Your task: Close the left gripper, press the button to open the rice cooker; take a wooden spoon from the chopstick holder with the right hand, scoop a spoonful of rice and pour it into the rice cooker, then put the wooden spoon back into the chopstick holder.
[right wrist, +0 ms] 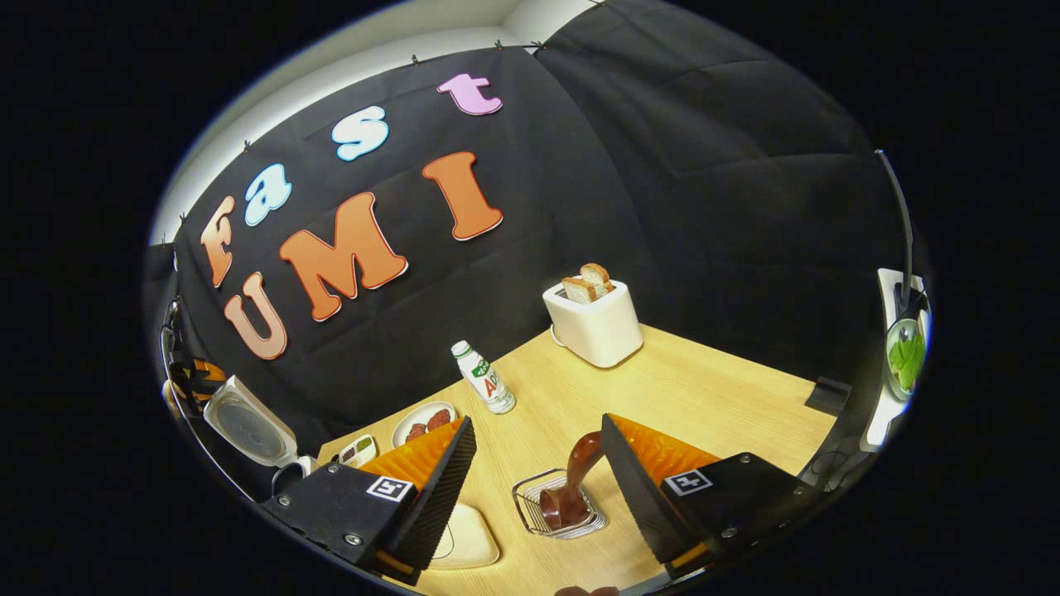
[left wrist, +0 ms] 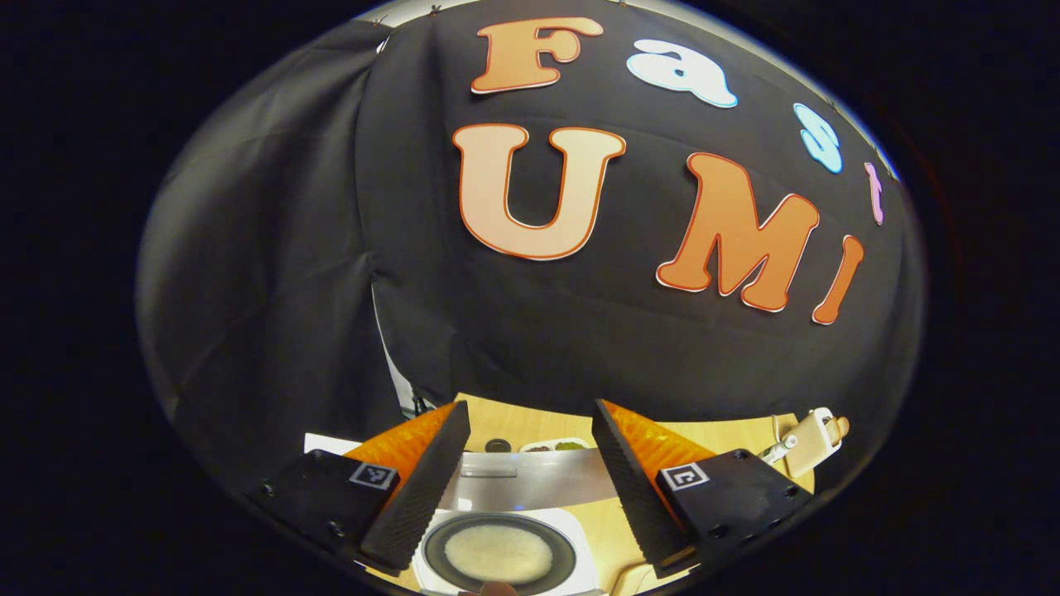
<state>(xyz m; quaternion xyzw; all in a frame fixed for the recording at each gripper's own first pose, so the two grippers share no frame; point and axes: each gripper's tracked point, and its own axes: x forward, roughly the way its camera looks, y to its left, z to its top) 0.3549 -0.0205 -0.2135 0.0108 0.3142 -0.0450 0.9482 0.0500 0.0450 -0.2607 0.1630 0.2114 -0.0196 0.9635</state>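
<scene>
Below the left gripper (left wrist: 530,488), whose fingers stand wide apart and empty, sits the white rice cooker (left wrist: 580,530) with its lid (left wrist: 530,478) already raised; the dark inner pot (left wrist: 499,553) holds a pale layer of rice. Beyond the lid, on the light wooden table (left wrist: 745,434), lies a small divided white dish (left wrist: 553,446) of dark and green food. Far right, a hand (left wrist: 816,439) holds the other gripper.

Between the right gripper's (right wrist: 538,472) fingers, which are spread wide and grasp nothing, stands the wire chopstick holder (right wrist: 556,507) with the dark brown wooden spoon (right wrist: 571,484) resting in it, its handle leaning up toward the right finger (right wrist: 629,488) but not clamped. A pale shallow dish (right wrist: 468,538) lies just left of the holder. Farther back are a white bottle with a green label (right wrist: 484,377), a white toaster (right wrist: 595,323) with two bread slices, and a small plate (right wrist: 422,424) with red pieces. The cooker's open lid (right wrist: 247,426) shows at far left.

Judging by the open lid, the button press is done and spoon pickup is in hand. Next, the right gripper should shift so the handle sits between both fingers, then close and lift it straight out.
</scene>
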